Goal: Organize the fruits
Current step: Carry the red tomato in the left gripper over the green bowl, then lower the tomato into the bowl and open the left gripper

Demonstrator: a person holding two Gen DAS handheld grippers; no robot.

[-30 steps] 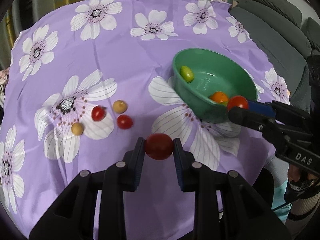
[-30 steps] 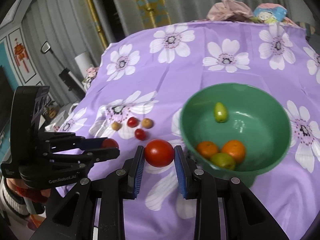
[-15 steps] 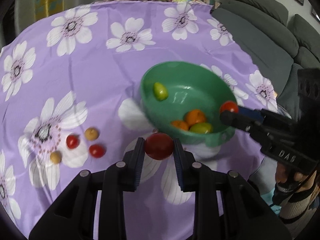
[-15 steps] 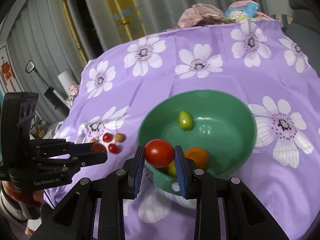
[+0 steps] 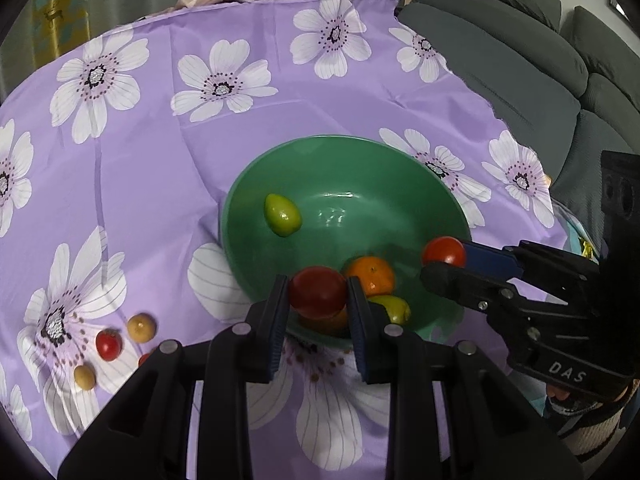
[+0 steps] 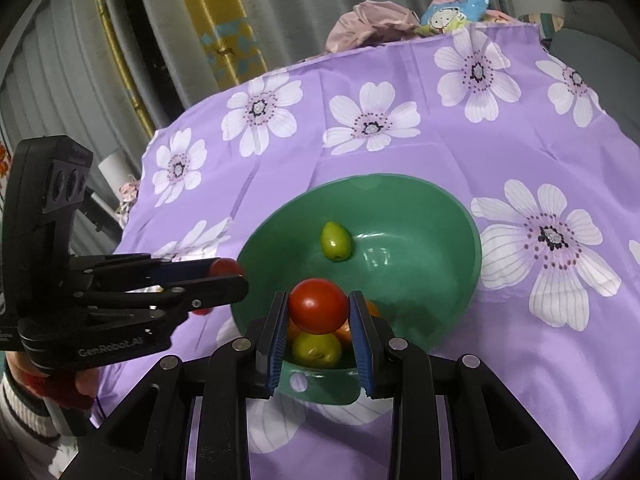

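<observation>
Both tomatoes now over the bowl

We have swung both hand-held grippers in from the table edge: the left hand-held gripper (image 5: 318,300) grasps a dark red tomato (image 5: 317,297) above the green bowl's (image 5: 340,152) 6 o'clock rim, and the right hand-held gripper (image 6: 319,314) clamps a bright red tomato (image 6: 318,305) there too. We judge release comes next; small fruits (image 5: 120,342) wait at 8 o'clock on the table (image 5: 160,160).

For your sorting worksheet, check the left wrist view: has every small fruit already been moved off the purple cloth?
No: several small fruits lie on the purple cloth, left of the green bowl.
</observation>
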